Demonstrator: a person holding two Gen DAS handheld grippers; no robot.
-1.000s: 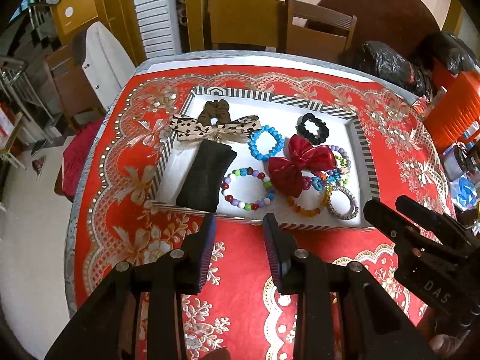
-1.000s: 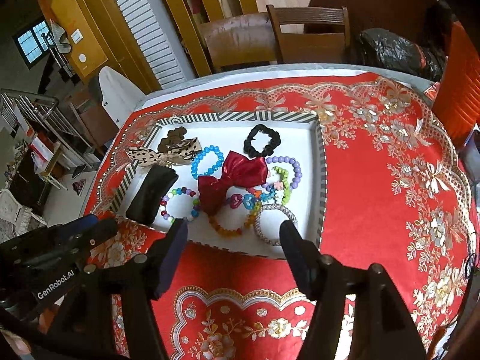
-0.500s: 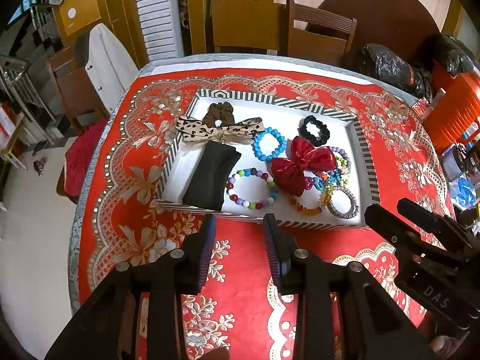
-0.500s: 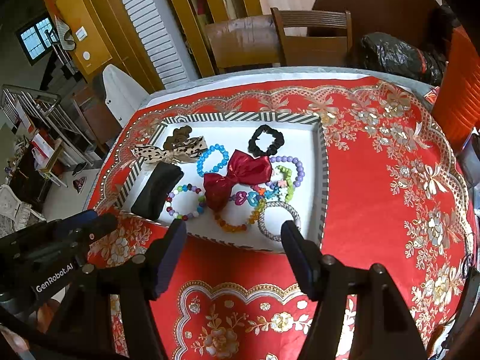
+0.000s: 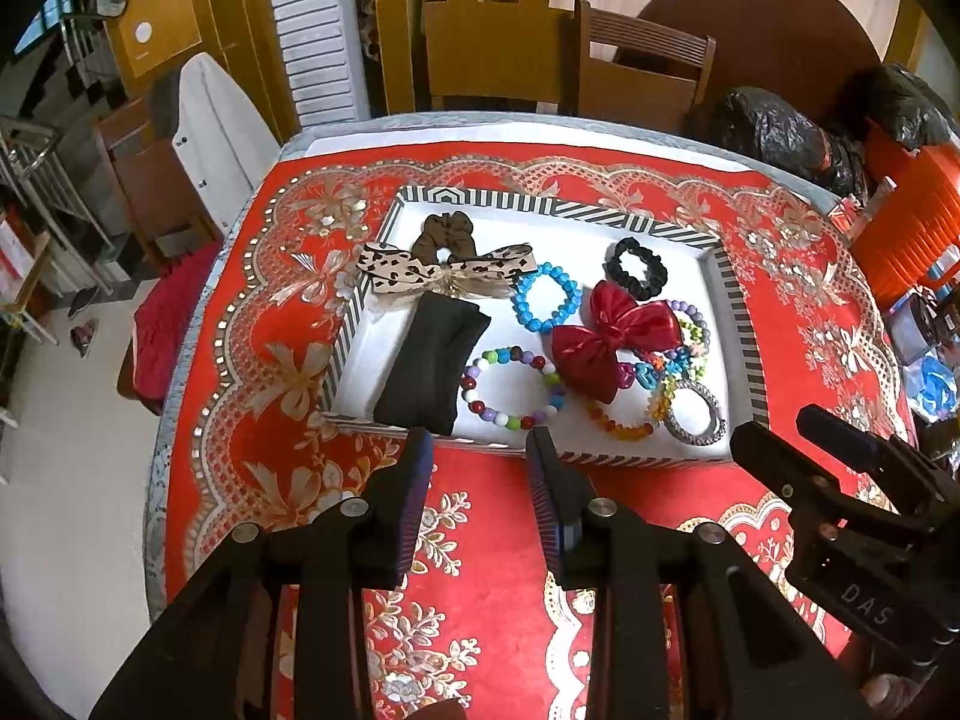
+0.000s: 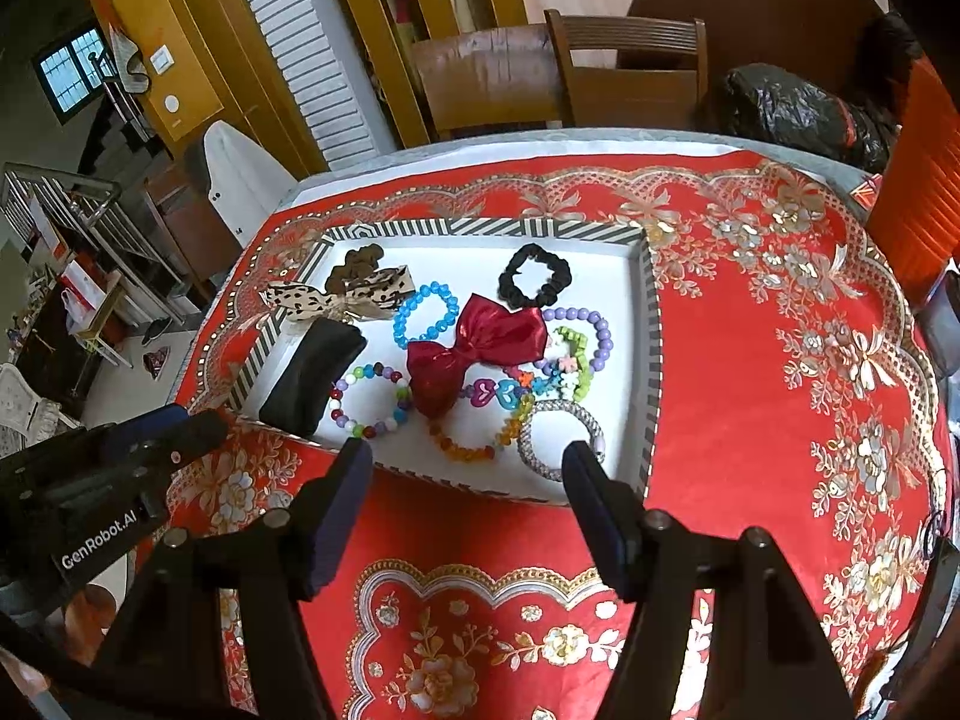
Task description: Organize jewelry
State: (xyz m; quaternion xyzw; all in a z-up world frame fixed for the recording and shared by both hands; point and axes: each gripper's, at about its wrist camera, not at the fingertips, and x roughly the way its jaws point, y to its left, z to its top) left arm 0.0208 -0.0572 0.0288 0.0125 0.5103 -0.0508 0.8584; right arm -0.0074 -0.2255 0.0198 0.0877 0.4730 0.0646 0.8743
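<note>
A white tray with a striped rim [image 5: 744, 324] [image 6: 651, 360] sits on the red tablecloth. In it lie a red bow [image 5: 612, 336] [image 6: 474, 348], a leopard bow [image 5: 420, 270], a black pouch [image 5: 429, 363] [image 6: 312, 378], a blue bead bracelet [image 5: 546, 297], a multicolour bead bracelet [image 5: 513, 387] [image 6: 369, 399], a black scrunchie [image 5: 635, 269] [image 6: 534, 275], a brown scrunchie [image 5: 444, 234] and a silver bangle [image 5: 690, 414] [image 6: 561, 438]. My left gripper [image 5: 480, 450] is open and empty, above the cloth just short of the tray's near rim. My right gripper [image 6: 465, 462] is open and empty, also at the near rim.
Wooden chairs [image 5: 636, 66] stand behind the table. Black bags [image 5: 774, 132] and an orange crate [image 5: 912, 222] sit at the far right. The red cloth [image 6: 780, 390] lies to the right of the tray. The table's left edge [image 5: 162, 420] drops to the floor.
Both grippers have drawn back and up a little from the tray, so it looks slightly smaller and farther. Nothing in the tray has moved.
</note>
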